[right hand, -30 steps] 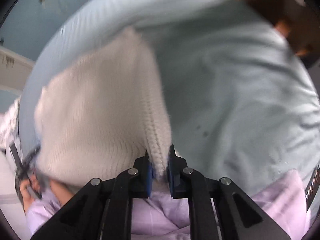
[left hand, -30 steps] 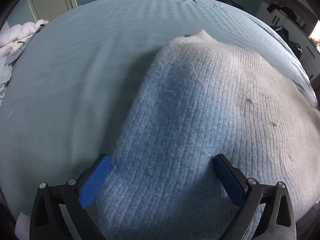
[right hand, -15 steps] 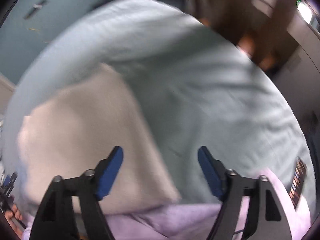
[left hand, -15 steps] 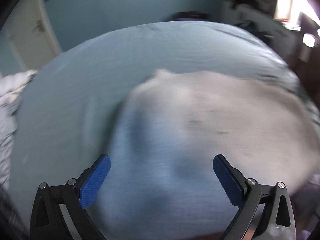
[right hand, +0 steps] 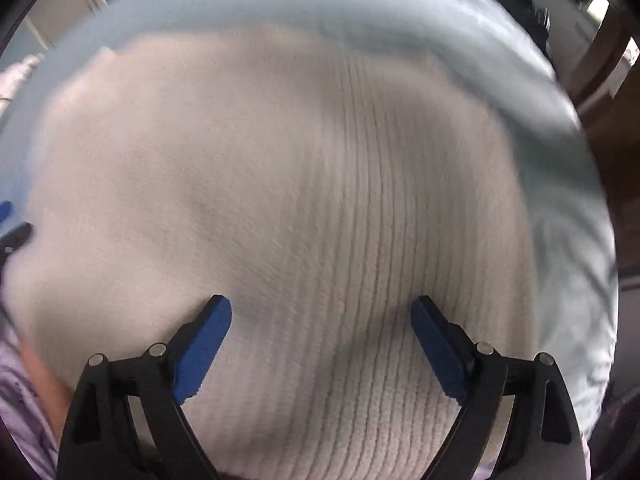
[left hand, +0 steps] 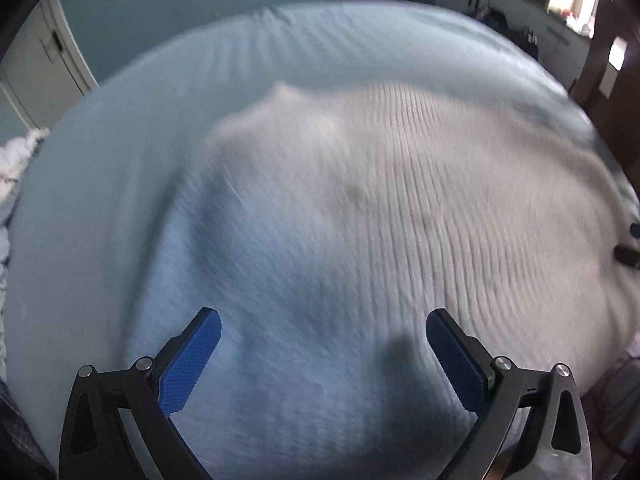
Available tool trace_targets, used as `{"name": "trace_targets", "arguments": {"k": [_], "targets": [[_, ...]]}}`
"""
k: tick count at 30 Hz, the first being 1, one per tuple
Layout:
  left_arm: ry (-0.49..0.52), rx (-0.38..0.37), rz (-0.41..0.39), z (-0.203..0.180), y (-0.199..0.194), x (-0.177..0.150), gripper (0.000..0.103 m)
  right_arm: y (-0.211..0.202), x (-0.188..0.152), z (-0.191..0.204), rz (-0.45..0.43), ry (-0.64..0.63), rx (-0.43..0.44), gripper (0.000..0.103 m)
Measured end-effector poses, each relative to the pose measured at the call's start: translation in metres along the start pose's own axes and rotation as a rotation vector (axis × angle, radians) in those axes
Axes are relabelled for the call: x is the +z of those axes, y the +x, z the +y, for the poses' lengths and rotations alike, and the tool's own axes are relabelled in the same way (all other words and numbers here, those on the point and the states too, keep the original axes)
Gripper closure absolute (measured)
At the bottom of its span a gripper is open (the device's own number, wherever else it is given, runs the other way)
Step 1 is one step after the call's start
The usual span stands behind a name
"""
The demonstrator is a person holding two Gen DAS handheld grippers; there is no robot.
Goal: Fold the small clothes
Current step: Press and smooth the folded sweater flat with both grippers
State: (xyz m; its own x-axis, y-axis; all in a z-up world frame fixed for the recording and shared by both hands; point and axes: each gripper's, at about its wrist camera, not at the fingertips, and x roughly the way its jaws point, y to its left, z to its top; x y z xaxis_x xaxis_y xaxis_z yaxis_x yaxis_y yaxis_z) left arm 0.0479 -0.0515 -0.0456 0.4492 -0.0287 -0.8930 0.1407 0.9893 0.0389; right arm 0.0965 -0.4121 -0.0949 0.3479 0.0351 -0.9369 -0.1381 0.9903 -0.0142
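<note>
Sweater (left hand: 360, 216) first: it's a cream ribbed knit, spread flat on the pale blue bedsheet (left hand: 120, 160) and filling most of both views. Ribs run away from the cameras toward the far side of the bed, but both shots are blurry, so I can't honestly call which way its long axis goes. Left gripper (left hand: 323, 324) sits over the near part of the knit with its blue fingers (left hand: 192, 360) spread wide, holding nothing. Right gripper (right hand: 321, 312) is the same deal, fingers (right hand: 438, 344) wide apart above the fabric. White bedding (left hand: 16, 156) is bunched at the left edge.
</note>
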Motion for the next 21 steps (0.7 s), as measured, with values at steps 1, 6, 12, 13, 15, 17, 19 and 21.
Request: {"name": "trace_targets", "arguments": {"k": [1, 6, 12, 13, 15, 17, 19, 21], "targets": [[-0.004, 0.011, -0.018, 0.003, -0.003, 0.004, 0.0, -0.014, 0.008, -0.005, -0.073, 0.02, 0.002, 0.014], [-0.069, 0.066, 0.124, 0.023, 0.039, 0.021, 0.0, -0.002, 0.036, -0.039, -0.103, 0.168, 0.012, 0.014], [-0.164, -0.013, 0.192, 0.036, 0.056, 0.02, 0.0, 0.054, 0.032, -0.053, 0.062, 0.217, 0.004, 0.003], [-0.161, -0.001, 0.19, 0.035, 0.052, 0.024, 0.0, 0.052, 0.034, -0.053, 0.055, 0.237, 0.003, 0.003], [-0.14, 0.026, 0.114, 0.031, 0.034, 0.037, 0.0, 0.043, 0.041, -0.054, 0.046, 0.275, -0.001, 0.004], [-0.089, 0.051, 0.034, 0.02, 0.023, 0.043, 0.0, 0.023, 0.047, -0.056, -0.062, 0.304, 0.042, 0.004], [-0.03, 0.089, 0.024, 0.007, 0.026, 0.044, 0.0, 0.015, 0.058, -0.061, -0.125, 0.305, 0.03, 0.004], [0.022, 0.128, 0.086, -0.004, 0.046, 0.045, 0.0, 0.031, 0.064, -0.068, -0.094, 0.323, 0.042, 0.004]]}}
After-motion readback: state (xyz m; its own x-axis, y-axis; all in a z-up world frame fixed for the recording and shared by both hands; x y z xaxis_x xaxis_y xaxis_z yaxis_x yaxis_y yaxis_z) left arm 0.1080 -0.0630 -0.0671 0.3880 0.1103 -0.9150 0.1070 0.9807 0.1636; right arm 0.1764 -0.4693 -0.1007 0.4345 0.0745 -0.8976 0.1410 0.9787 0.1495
